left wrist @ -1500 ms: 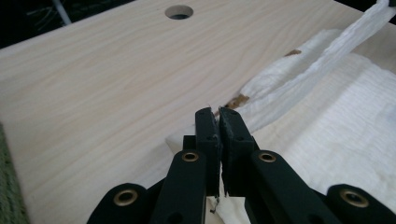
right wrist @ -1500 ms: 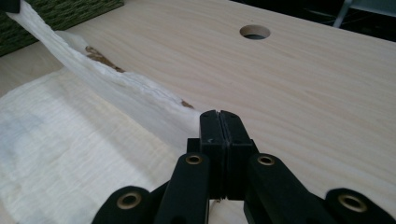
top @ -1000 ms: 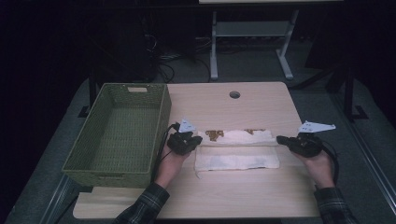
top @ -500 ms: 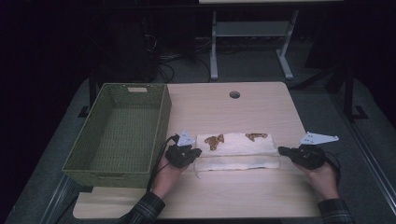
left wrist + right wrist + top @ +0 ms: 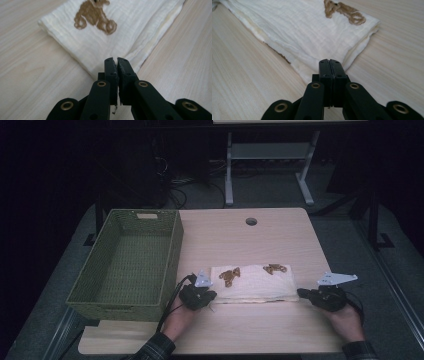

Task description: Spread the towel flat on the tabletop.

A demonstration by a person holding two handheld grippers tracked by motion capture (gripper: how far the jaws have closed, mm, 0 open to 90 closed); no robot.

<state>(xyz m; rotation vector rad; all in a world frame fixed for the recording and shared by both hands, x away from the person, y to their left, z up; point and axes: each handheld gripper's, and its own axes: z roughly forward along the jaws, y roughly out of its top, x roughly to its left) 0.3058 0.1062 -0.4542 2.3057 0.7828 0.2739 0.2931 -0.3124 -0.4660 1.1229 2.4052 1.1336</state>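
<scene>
- Left gripper: jaws pressed together on the near left corner of the cream cloth; a sliver of fabric sits in the thin gap between them, so it reads as pinching the cloth.
- Right gripper: jaws clamped tight at the near right corner of the cloth; fabric between the tips is hard to confirm, probably gripped.
- Cloth lies flat on the table, folded into a narrow band, just right of the green basket, between the left gripper and right gripper.
- Change: a second ago the cloth was wider, with a second strip lying nearer the person; half a second ago both grippers had pulled toward the person. Now the band is one stack and the brown bear prints face up.
- Judgement: a lengthwise fold looks just done; next likely a release or another fold, maybe then into the basket.
- Hard to tell: layer count at the near edge, and a dark patch showing under the fold in the right gripper view.
- Person's hands partly cut off at the bottom of the high view.
</scene>
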